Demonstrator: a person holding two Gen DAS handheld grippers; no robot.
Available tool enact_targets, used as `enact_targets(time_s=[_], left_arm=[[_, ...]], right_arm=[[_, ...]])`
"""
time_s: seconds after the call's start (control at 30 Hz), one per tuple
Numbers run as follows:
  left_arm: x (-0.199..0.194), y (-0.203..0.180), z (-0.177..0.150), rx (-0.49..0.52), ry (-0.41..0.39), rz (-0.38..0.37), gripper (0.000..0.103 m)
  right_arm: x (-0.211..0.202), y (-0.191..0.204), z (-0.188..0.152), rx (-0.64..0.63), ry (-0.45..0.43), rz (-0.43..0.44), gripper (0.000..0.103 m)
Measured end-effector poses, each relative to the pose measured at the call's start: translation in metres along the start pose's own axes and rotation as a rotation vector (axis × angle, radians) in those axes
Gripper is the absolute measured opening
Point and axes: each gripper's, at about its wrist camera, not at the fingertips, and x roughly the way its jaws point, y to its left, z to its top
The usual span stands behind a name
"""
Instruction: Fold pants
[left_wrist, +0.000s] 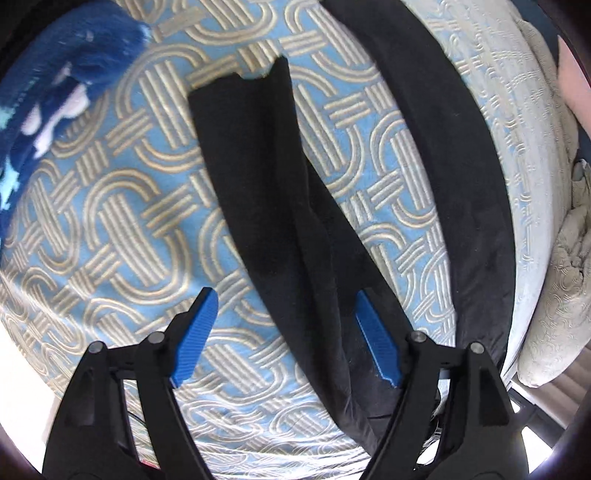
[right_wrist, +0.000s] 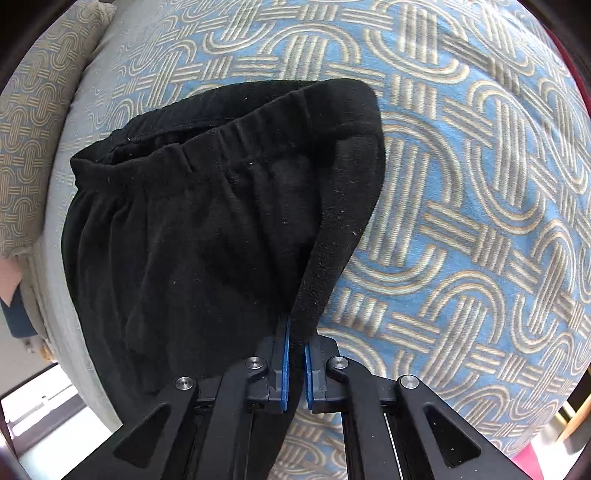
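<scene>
Pants (right_wrist: 192, 236) on patterned bedspread (right_wrist: 461, 184), pinched by right tongs (right_wrist: 296, 354); left tongs (left_wrist: 284, 332) spread, seemingly empty.

Ahead of your left gripper (left_wrist: 284, 314), the pants (left_wrist: 258, 206) lie on the bedspread (left_wrist: 110, 221), legs stretching away, with a blanket (left_wrist: 55, 74) far left. Your right gripper (right_wrist: 295, 332) sits at the waistband's (right_wrist: 236, 136) right edge, a pillow (right_wrist: 33, 122) lying far left.
</scene>
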Motion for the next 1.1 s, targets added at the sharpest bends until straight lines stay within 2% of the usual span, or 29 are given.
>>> enact_targets(time_s=[0.13,0.27,0.33,0.37,0.4,0.47,0.6,0.7,0.83,1.0,1.1], left_arm=[[0.002,-0.019,-0.003,0.002,-0.007,-0.045,0.077],[0.013,-0.038,0.004,0.015,0.021,0.024,0.075],[0.024,-0.046,0.008,0.005,0.049,0.053,0.05],[0.03,-0.05,0.01,-0.001,0.071,0.073,0.024],[0.036,-0.051,0.01,-0.008,0.099,0.103,0.008],[0.035,-0.053,0.009,-0.013,0.082,0.103,0.003],[0.015,-0.051,0.0,0.021,0.052,0.057,0.003],[-0.004,-0.033,-0.009,0.013,0.035,0.027,0.003],[-0.023,-0.007,-0.01,-0.049,0.016,-0.062,0.003],[-0.049,0.006,-0.006,-0.06,-0.025,-0.105,0.002],[-0.07,0.014,0.002,-0.052,-0.049,-0.147,0.002]], right_arm=[[0.002,0.004,0.001,0.0,0.001,0.001,0.004],[-0.002,-0.006,0.002,-0.007,-0.005,0.001,0.004],[-0.003,-0.008,0.0,-0.006,-0.006,-0.002,0.004],[-0.004,-0.009,-0.001,-0.005,-0.006,-0.003,0.004],[-0.006,-0.01,-0.003,-0.004,-0.005,-0.004,0.004],[-0.007,-0.009,-0.005,-0.006,-0.004,-0.008,0.004],[-0.011,-0.003,-0.007,-0.015,-0.005,-0.014,0.004],[-0.011,-0.001,-0.007,-0.015,-0.011,-0.001,0.004],[-0.03,0.009,-0.007,-0.059,-0.051,0.098,0.003],[-0.058,0.039,-0.003,-0.101,-0.082,0.228,0.003],[-0.076,0.071,-0.002,-0.149,-0.109,0.3,0.003]])
